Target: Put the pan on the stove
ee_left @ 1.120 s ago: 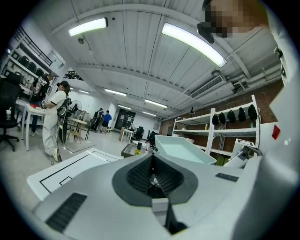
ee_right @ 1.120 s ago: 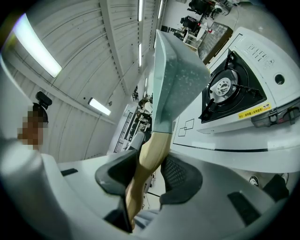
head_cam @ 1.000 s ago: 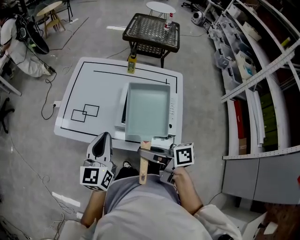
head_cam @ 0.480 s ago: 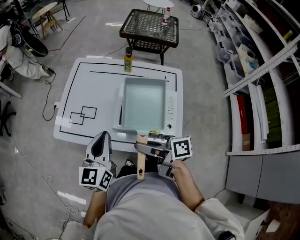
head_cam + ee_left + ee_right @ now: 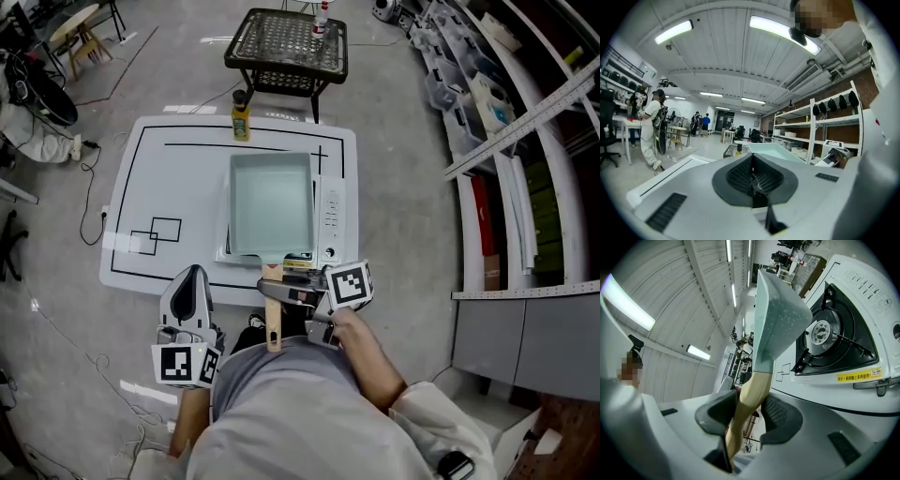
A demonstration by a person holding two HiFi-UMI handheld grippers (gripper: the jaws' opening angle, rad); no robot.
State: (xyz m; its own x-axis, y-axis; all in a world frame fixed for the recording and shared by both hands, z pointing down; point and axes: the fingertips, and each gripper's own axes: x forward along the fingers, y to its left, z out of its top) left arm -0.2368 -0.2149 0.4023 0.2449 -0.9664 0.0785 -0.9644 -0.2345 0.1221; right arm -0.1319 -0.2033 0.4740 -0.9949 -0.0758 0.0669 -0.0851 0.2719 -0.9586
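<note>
Jaws of our right gripper (image 5: 281, 294) were clamped on the wooden handle (image 5: 746, 394) of the pan (image 5: 270, 204), whose long axis ran straight away from us. The pan hung over the stove (image 5: 331, 214), seemingly just clear of the burner (image 5: 820, 332), so we judged the remaining way was down. Our left gripper (image 5: 190, 298), jaws together and empty, sat well off to the left.

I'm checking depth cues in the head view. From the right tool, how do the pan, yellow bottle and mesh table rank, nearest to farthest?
1. The pan: handle clamped in the right tool, body just ahead over the stove.
2. The yellow bottle: beyond the pan's far end, slightly left.
3. The mesh table: farthest, behind the bottle.
</note>
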